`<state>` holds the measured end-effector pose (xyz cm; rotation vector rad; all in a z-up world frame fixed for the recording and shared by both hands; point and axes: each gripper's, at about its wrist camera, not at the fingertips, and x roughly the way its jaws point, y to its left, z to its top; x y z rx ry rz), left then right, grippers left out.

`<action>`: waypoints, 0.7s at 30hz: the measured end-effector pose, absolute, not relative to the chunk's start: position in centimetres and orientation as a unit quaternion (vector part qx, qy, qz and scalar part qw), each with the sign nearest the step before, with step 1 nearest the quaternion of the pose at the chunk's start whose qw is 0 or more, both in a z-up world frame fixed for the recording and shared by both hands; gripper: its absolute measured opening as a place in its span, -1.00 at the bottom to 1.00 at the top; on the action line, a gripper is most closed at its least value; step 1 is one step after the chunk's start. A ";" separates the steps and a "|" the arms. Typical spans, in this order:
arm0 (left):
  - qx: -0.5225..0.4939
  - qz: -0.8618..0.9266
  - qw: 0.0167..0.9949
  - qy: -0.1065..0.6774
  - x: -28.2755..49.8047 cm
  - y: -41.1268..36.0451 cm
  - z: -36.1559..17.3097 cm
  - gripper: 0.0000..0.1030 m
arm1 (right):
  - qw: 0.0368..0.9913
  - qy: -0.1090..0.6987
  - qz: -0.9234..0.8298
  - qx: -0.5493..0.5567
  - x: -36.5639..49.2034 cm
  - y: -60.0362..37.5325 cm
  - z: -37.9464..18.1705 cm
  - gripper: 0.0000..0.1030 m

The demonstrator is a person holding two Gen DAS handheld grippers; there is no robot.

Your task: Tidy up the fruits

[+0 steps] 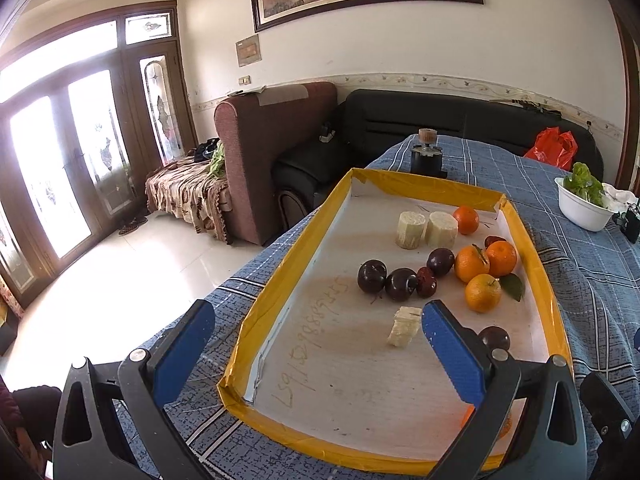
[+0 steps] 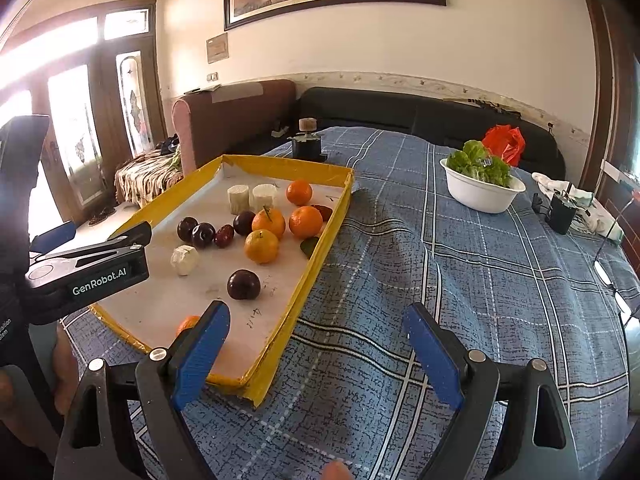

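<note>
Both wide, gripping nothing: left tool (image 1: 318, 320) over the shallow yellow-rimmed cardboard tray (image 1: 256, 312), right tool (image 2: 316, 326) over the blue plaid-clothed table (image 2: 460, 260). In the tray: orange mandarins (image 2: 262, 246), dark purple plums (image 2: 244, 285), pale cut chunks (image 2: 185, 259).

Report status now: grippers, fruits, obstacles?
Left gripper open, right gripper open, both empty. Oranges, dark plums, pale chunks loose in yellow-rimmed tray. Nothing blocking.

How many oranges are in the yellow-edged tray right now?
5. One at the far end beside the pale cylinders; three clustered near the right wall; one at the near end, mostly hidden behind the right gripper's left finger.
</note>
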<state>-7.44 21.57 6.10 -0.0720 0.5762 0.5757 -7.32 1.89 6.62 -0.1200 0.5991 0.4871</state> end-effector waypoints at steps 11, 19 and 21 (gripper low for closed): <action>-0.037 0.279 0.917 0.282 -7.4 21.6 6.1 1.00 | 0.926 0.291 0.234 -0.055 -7.3 1.8 6.8 0.80; -0.023 0.295 0.916 0.271 -8.1 21.3 6.4 1.00 | 0.932 0.283 0.221 -0.049 -7.4 1.3 7.0 0.80; -0.021 0.291 0.919 0.267 -8.2 21.1 6.6 1.00 | 0.934 0.283 0.215 -0.045 -7.4 0.9 7.0 0.80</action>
